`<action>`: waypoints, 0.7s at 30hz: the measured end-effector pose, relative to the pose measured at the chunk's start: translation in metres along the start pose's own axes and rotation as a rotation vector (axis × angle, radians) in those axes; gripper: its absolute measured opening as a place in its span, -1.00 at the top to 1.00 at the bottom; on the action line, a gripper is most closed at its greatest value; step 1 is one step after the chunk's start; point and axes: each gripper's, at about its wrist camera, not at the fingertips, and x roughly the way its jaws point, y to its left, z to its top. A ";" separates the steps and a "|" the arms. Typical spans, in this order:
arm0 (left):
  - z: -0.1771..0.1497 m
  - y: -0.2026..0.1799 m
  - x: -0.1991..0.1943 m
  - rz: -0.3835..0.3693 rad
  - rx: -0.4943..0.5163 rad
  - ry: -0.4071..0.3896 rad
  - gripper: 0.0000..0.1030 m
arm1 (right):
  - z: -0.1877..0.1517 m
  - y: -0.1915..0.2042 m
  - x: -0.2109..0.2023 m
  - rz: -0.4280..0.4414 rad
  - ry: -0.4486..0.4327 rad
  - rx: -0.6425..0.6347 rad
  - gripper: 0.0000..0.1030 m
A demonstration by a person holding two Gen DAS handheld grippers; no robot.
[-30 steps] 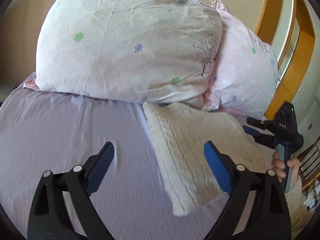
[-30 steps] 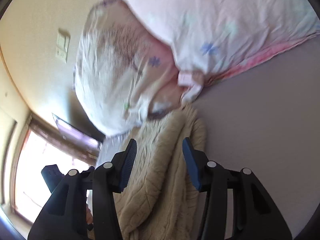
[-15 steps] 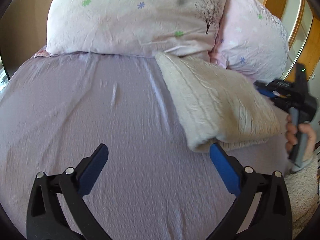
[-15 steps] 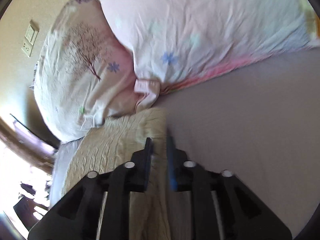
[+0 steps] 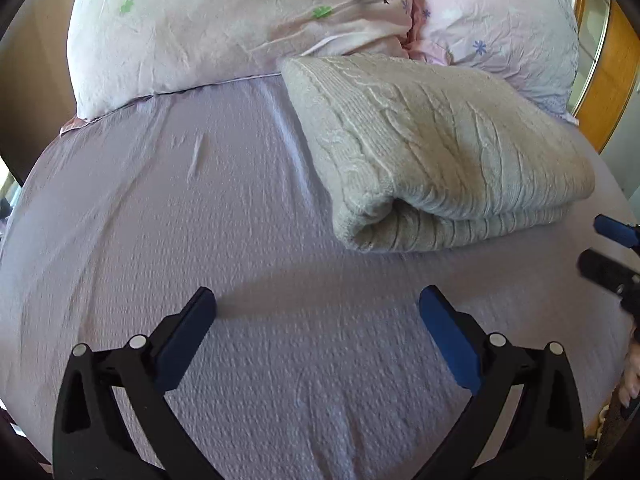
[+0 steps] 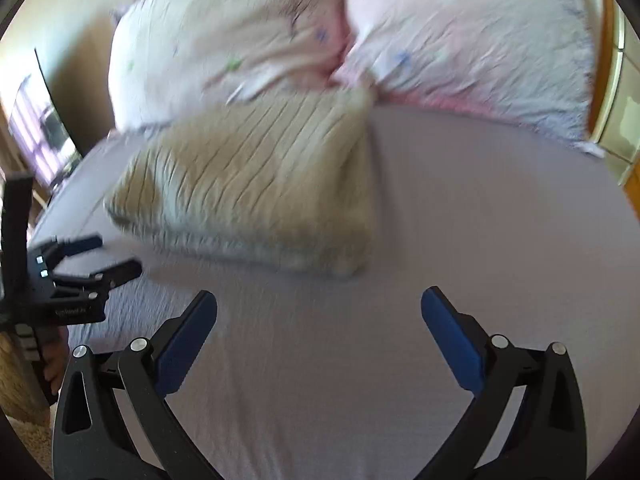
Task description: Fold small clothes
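Released sweater [image 5: 436, 152] beyond parted fingers [image 5: 448, 336]

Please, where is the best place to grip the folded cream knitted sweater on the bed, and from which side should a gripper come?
Probably the thick rolled fold at the near edge of the folded cream cable-knit sweater. That edge bulges up from the lilac bedsheet and faces both grippers, so one finger could slide under it. The open left gripper could come straight forward. The far edge rests against the floral pillows.

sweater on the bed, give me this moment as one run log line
sweater: folded, lying on bed sheet against pillows | left gripper: open, empty | right gripper: open, empty
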 end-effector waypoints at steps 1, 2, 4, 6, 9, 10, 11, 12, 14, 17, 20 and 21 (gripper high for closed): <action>0.000 -0.001 0.001 0.000 0.002 -0.003 -0.96 | 0.001 0.003 0.008 0.001 0.018 0.013 -0.97; 0.001 -0.001 0.001 0.002 -0.001 -0.004 -0.96 | 0.003 0.003 0.015 -0.001 0.028 0.026 -0.97; 0.003 0.000 0.003 0.006 -0.006 -0.004 -0.97 | 0.004 0.007 0.018 -0.044 0.002 0.039 -0.97; 0.004 0.000 0.004 0.010 -0.010 -0.012 -0.97 | 0.005 0.011 0.023 -0.088 0.001 0.048 -0.97; 0.004 0.000 0.004 0.012 -0.008 -0.015 -0.97 | 0.001 0.023 0.026 -0.165 0.027 -0.006 -0.97; 0.004 0.000 0.004 0.011 -0.007 -0.015 -0.97 | 0.000 0.024 0.025 -0.172 0.024 0.000 -0.97; 0.004 0.000 0.004 0.010 -0.006 -0.016 -0.97 | -0.001 0.022 0.025 -0.167 0.025 0.009 -0.97; 0.005 0.000 0.005 0.010 -0.005 -0.015 -0.97 | -0.001 0.021 0.024 -0.165 0.026 0.008 -0.97; 0.004 0.001 0.005 0.009 -0.004 -0.014 -0.97 | -0.002 0.021 0.024 -0.166 0.026 0.007 -0.97; 0.004 0.001 0.004 0.011 -0.004 -0.019 -0.97 | -0.002 0.021 0.024 -0.166 0.026 0.007 -0.97; 0.003 0.000 0.004 0.013 -0.005 -0.022 -0.97 | -0.002 0.021 0.024 -0.168 0.025 0.009 -0.97; 0.003 0.001 0.004 0.013 -0.005 -0.023 -0.97 | -0.002 0.021 0.024 -0.168 0.026 0.009 -0.97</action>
